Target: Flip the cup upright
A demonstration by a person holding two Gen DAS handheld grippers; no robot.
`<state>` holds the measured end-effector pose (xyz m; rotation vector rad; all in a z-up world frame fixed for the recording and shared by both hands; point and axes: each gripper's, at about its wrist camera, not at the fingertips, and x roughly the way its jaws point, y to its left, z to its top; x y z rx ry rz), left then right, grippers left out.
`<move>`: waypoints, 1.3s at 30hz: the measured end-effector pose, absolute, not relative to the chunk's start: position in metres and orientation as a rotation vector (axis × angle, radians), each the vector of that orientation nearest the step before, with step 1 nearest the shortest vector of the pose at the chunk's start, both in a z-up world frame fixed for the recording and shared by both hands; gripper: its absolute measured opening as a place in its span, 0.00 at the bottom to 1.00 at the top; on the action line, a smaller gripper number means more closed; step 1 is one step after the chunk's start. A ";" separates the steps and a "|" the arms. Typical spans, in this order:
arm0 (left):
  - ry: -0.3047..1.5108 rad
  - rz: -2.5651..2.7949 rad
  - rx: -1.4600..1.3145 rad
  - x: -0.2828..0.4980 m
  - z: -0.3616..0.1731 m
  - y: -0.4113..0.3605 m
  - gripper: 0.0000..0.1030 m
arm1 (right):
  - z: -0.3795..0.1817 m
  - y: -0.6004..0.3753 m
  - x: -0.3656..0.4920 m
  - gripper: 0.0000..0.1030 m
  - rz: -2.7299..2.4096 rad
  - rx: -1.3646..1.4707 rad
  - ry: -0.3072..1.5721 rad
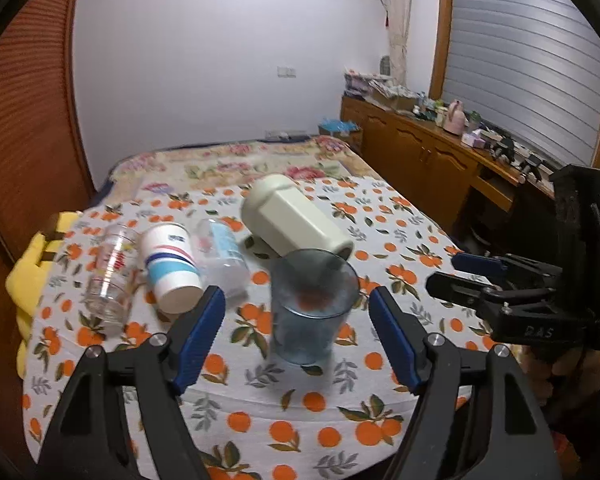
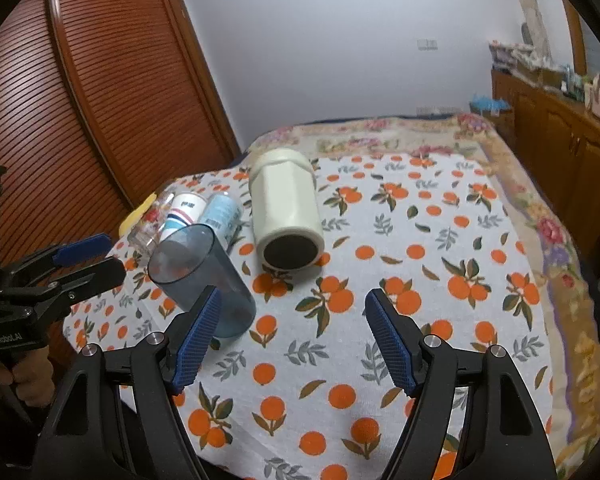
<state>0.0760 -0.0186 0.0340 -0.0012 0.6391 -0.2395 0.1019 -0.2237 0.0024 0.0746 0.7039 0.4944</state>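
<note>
1. Five cups sit on the orange-print tablecloth in the left wrist view. The blue translucent cup stands upright between the wide-open, empty fingers of the left gripper, touching neither pad. Behind it the cream cup lies on its side; to the left lie a clear plastic cup, a striped paper cup and a printed glass. The right gripper hangs at the right edge, its fingers parted. A wooden sideboard crowded with clutter runs under a shuttered window.

2. Seen from the right wrist, the right gripper is spread open over bare cloth — nothing in it. The blue cup is partly behind its left finger, the cream cup further back with its dark mouth facing the camera. A floral bedspread shows beyond the cloth — a louvred wooden wardrobe fills the left wall.
</note>
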 end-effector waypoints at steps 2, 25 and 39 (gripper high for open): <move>0.609 -0.212 0.009 0.071 0.034 -0.016 0.75 | 0.004 -0.221 0.097 0.77 0.494 0.070 0.680; 0.535 -0.042 0.004 0.046 0.015 0.004 0.91 | 0.006 -0.200 0.059 1.00 0.340 0.022 0.495; 0.537 -0.044 0.001 0.040 0.015 0.002 0.91 | 0.002 -0.201 0.057 1.00 0.319 0.022 0.498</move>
